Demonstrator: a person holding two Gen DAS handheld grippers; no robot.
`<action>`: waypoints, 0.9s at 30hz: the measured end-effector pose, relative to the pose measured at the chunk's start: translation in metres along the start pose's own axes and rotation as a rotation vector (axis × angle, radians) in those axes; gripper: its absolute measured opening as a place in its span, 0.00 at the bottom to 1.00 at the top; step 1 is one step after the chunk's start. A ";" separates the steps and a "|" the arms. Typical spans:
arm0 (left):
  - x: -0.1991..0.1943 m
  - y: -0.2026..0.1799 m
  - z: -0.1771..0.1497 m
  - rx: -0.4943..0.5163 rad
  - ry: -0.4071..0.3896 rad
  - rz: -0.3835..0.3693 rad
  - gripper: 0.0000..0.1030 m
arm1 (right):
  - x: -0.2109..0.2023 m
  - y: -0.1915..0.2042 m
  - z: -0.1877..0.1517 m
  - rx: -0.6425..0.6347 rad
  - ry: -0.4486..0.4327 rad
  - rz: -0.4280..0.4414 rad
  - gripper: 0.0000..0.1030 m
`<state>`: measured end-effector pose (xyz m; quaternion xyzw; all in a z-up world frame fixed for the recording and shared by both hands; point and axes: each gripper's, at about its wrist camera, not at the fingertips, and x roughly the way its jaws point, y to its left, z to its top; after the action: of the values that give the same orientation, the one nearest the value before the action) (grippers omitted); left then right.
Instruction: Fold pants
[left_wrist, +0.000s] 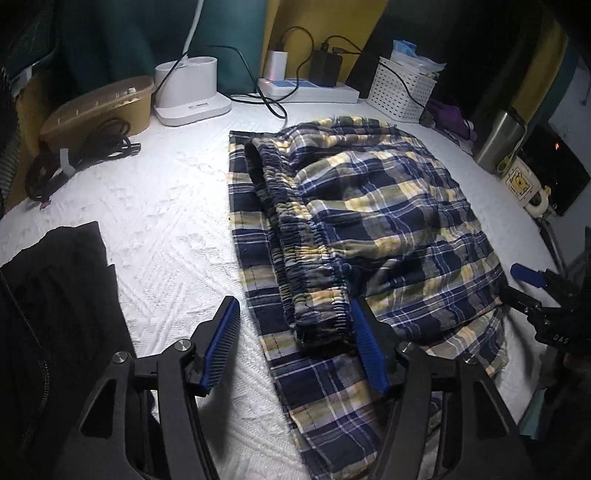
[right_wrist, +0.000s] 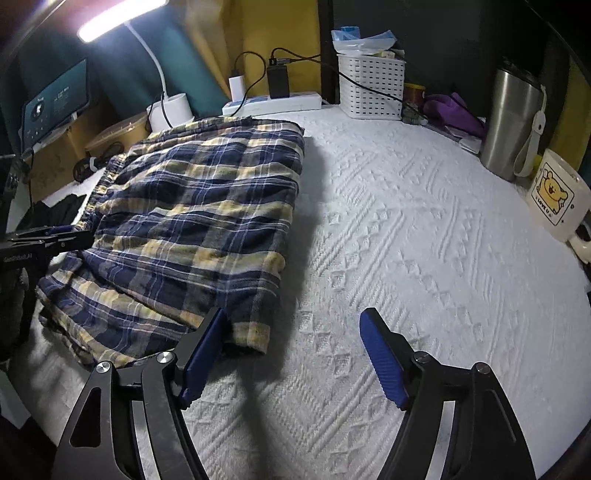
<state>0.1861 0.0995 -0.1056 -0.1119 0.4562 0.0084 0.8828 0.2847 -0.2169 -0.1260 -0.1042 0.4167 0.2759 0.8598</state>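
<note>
Blue, yellow and white plaid pants (left_wrist: 369, 206) lie folded on a white textured cover (left_wrist: 166, 221), with the gathered elastic waistband (left_wrist: 306, 243) on top. My left gripper (left_wrist: 293, 306) is open. The waistband's near end lies between its blue pads, and the left pad stands apart over bare cover. My right gripper (left_wrist: 517, 286) sits at the pants' right edge. In the right wrist view the pants (right_wrist: 192, 206) fill the left half. The right gripper (right_wrist: 293, 314) is open, with a hem corner just inside its left pad. The left gripper (right_wrist: 74, 236) shows at the far left.
Along the back stand a brown lidded container (left_wrist: 107, 99), a white lamp base (left_wrist: 188, 92), a power strip (left_wrist: 310, 90) with chargers and a white basket (right_wrist: 371, 86). A steel tumbler (right_wrist: 513, 122) and a mug (right_wrist: 557, 195) stand right. A dark garment (left_wrist: 55, 288) lies at the near left.
</note>
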 end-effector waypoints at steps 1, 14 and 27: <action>-0.004 -0.001 0.002 0.004 -0.007 0.003 0.61 | -0.002 -0.002 0.001 0.003 -0.002 0.002 0.75; -0.007 0.013 0.043 -0.020 -0.060 0.005 0.62 | -0.017 -0.026 0.036 0.042 -0.085 -0.008 0.80; 0.043 0.025 0.059 -0.086 0.023 -0.045 0.80 | 0.013 -0.036 0.059 0.058 -0.057 0.003 0.82</action>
<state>0.2555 0.1318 -0.1122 -0.1603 0.4628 0.0069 0.8718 0.3503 -0.2173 -0.1002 -0.0707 0.4003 0.2676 0.8736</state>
